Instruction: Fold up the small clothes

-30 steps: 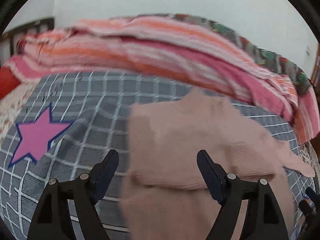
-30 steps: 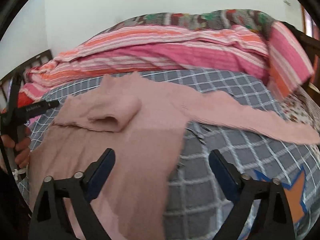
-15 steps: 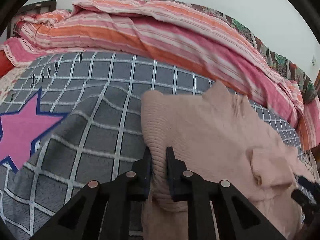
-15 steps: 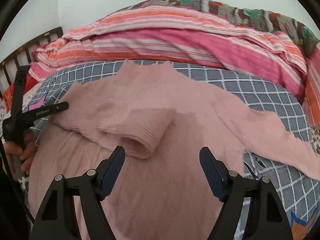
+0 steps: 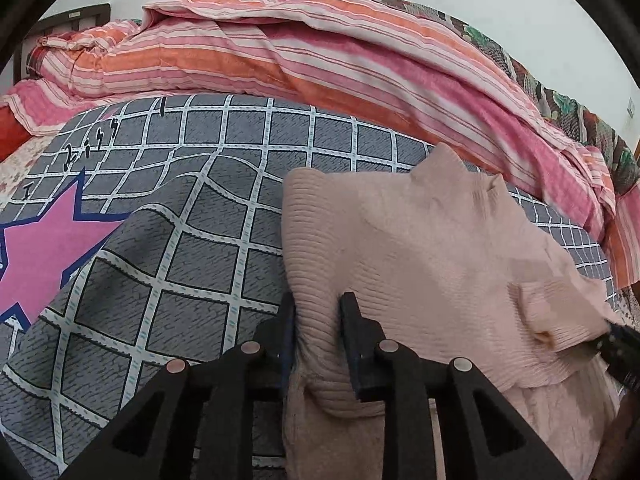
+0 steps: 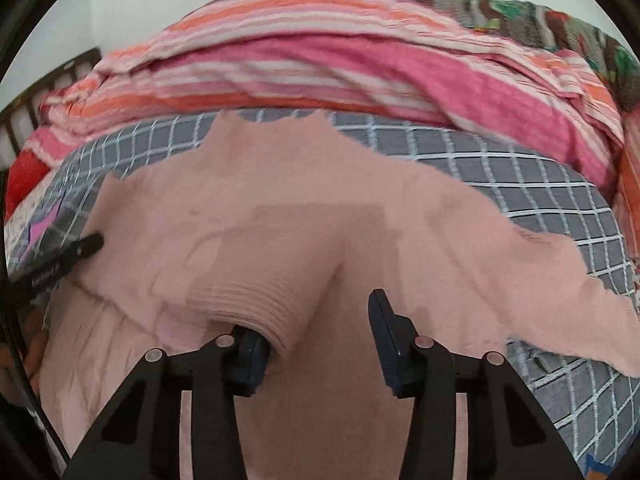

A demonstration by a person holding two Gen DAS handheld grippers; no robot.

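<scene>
Pink knit sweater flat on checked bedsheet. Left gripper clamps its folded side edge; right gripper wide, straddling sleeve cuff. Mid sleeve-fold; next, probably pinch the cuff.

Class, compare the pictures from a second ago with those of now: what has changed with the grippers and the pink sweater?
The left gripper closed on the pink sweater at its folded edge. The right gripper moved forward to the folded sleeve cuff, jaws open. The striped blanket stayed put.
</scene>
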